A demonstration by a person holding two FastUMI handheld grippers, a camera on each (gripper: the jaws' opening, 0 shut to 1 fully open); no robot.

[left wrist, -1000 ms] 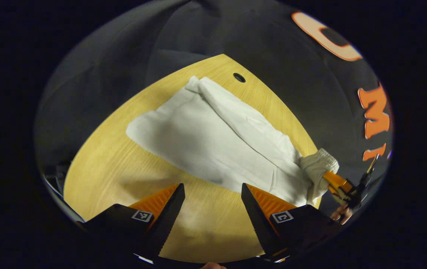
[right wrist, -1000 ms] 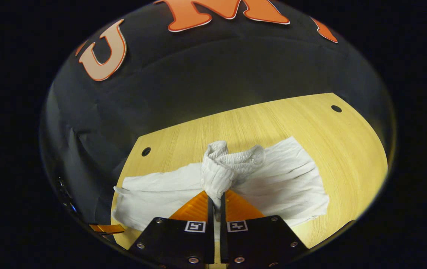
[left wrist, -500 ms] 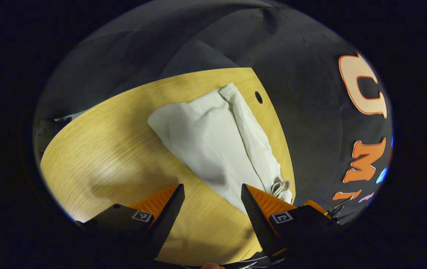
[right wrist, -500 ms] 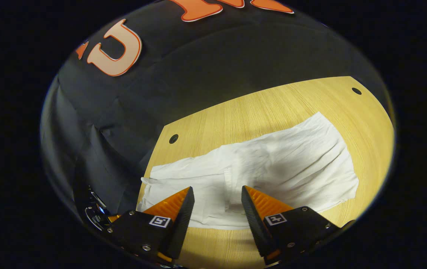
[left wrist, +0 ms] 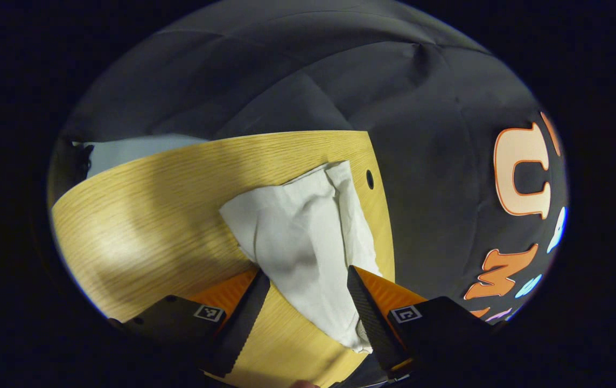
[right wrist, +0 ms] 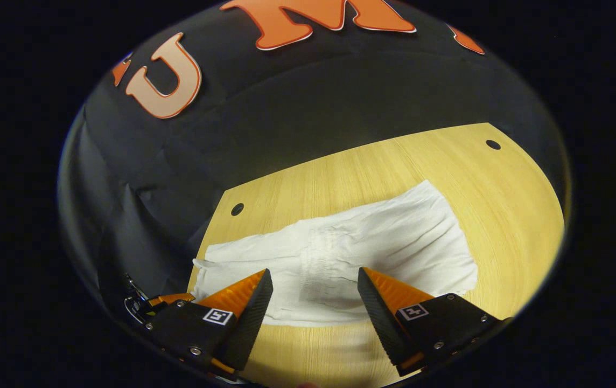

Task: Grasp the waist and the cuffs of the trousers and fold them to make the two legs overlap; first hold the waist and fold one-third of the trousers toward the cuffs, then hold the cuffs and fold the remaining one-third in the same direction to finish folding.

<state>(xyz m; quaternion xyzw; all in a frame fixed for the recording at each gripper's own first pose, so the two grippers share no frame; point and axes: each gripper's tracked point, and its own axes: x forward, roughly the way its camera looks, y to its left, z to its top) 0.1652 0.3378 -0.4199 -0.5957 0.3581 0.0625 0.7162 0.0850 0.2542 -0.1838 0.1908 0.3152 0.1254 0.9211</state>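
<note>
The white trousers (right wrist: 394, 242) lie flat on the wooden table (right wrist: 372, 167), legs overlapped. The ribbed waist (right wrist: 320, 249) rests folded over the middle of the legs. My right gripper (right wrist: 313, 293) hovers open just above the near edge of the cloth, holding nothing. In the left gripper view the trousers (left wrist: 302, 237) stretch away from me toward the table's far corner. My left gripper (left wrist: 305, 293) is open, with the near end of the cloth lying between and below its fingers, which are apart from it. That left gripper (right wrist: 152, 304) also shows at the cloth's left end.
The table has small round holes near its corners (right wrist: 237, 209) (right wrist: 493, 144) (left wrist: 369, 179). Its right edge (left wrist: 389, 237) runs close beside the trousers in the left gripper view. A pale sheet (left wrist: 125, 153) lies beyond the table's far left edge. Bare wood (left wrist: 141, 226) spreads left of the cloth.
My right gripper let go of the waist and opened; the waist now lies folded onto the legs. My left gripper swung over to the near end of the trousers.
</note>
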